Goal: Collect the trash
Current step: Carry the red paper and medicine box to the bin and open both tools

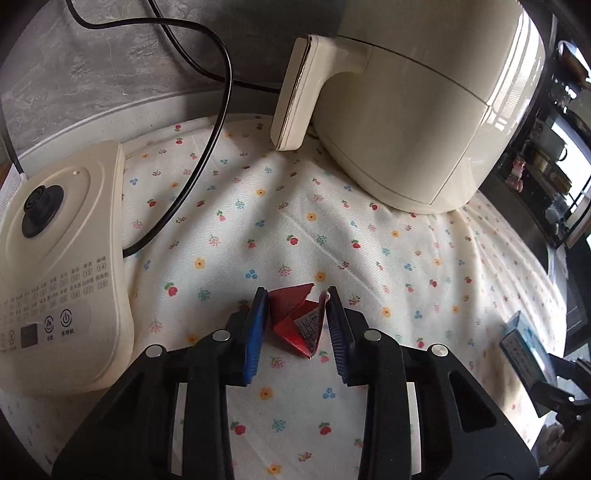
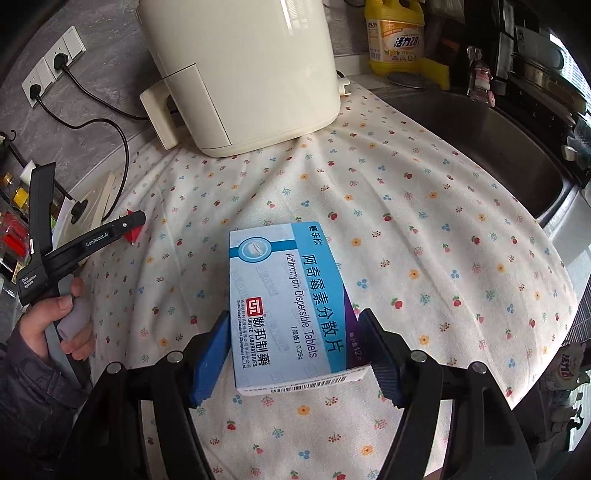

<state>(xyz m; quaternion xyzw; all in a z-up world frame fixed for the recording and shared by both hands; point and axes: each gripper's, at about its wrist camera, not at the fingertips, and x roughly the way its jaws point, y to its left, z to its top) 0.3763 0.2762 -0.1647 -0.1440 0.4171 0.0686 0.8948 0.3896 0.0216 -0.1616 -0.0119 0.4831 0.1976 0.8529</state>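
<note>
A crumpled red wrapper (image 1: 295,317) lies on the flowered cloth (image 1: 332,240), and my left gripper (image 1: 297,295) is shut on it, a blue pad touching each side. In the right wrist view that same gripper (image 2: 133,225) shows at the left edge in a person's hand (image 2: 55,321), with a bit of red wrapper (image 2: 132,236) at its tip. My right gripper (image 2: 294,313) is shut on a blue and white medicine box (image 2: 288,295), gripped by its long sides near the barcode end. The medicine box (image 1: 524,354) also appears at the right of the left wrist view.
A cream air fryer (image 1: 424,110) stands at the back of the cloth. A cream kettle base (image 1: 55,277) with a black cord (image 1: 207,147) sits on the left. A steel sink (image 2: 480,147) lies to the right, with a yellow detergent bottle (image 2: 395,33) behind it.
</note>
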